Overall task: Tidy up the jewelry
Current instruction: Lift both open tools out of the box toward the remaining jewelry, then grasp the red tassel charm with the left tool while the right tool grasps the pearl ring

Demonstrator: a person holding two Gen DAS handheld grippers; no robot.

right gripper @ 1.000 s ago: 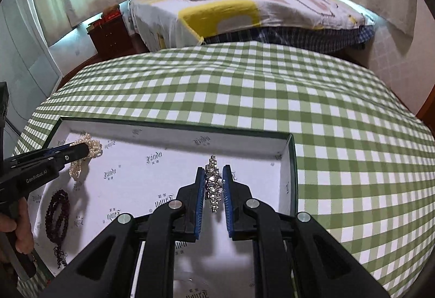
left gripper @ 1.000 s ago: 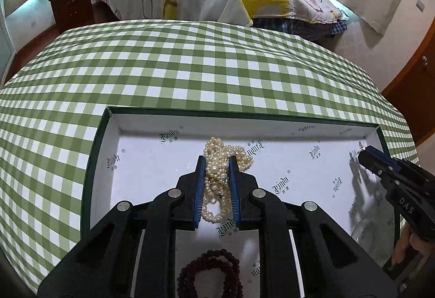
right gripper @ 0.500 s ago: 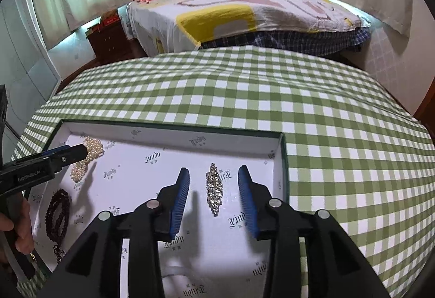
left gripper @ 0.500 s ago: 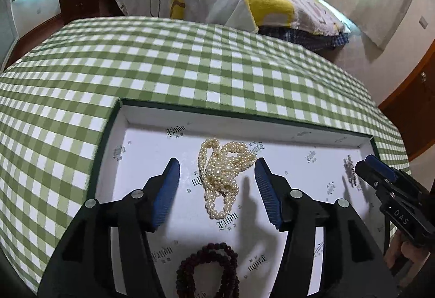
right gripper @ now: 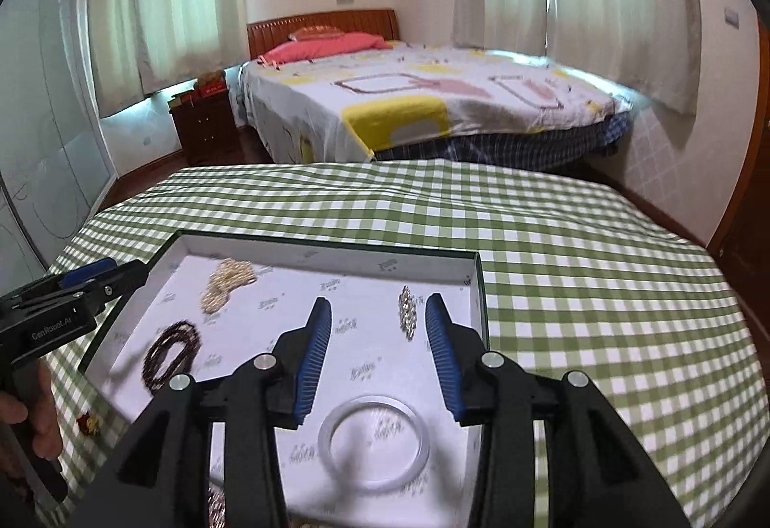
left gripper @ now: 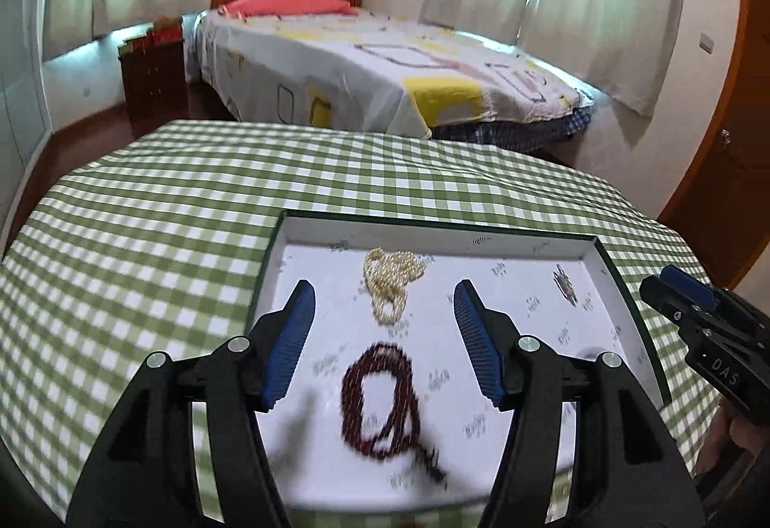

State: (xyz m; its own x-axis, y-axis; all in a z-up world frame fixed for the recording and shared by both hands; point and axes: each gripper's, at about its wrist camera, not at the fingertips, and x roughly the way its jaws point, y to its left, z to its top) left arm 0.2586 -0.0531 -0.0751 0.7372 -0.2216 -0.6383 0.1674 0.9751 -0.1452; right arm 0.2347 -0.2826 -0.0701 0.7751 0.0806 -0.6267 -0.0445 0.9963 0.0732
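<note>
Pearl necklace (left gripper: 391, 287) lies bunched on the white printed liner near the far wall of the shallow green-edged box (left gripper: 621, 282). Nothing touches it. Dark red bead bracelet (left gripper: 380, 393) lies nearer the camera in the same box, apart from the pearls; image blurred here. Rhinestone clip (right gripper: 408, 312) lies near the box's right wall, flat on the liner. Clear bangle (right gripper: 374, 446) rests toward the near right corner, apart from the clip.

Left gripper (left gripper: 385, 335): jaws have just been opening and stand apart, empty. In the left wrist view the pearls and red beads show between and beyond the blue pads, but neither is touched.

Right gripper (right gripper: 378, 338): jaws have just been opening, now apart, holding nothing. Clip shows just inside its right pad line, lying free on the liner.

Box sits on a green-and-white checked tablecloth (right gripper: 577, 287). A small red-and-gold item (right gripper: 88, 423) lies on the cloth outside the box's left edge; identity cannot be told.
</note>
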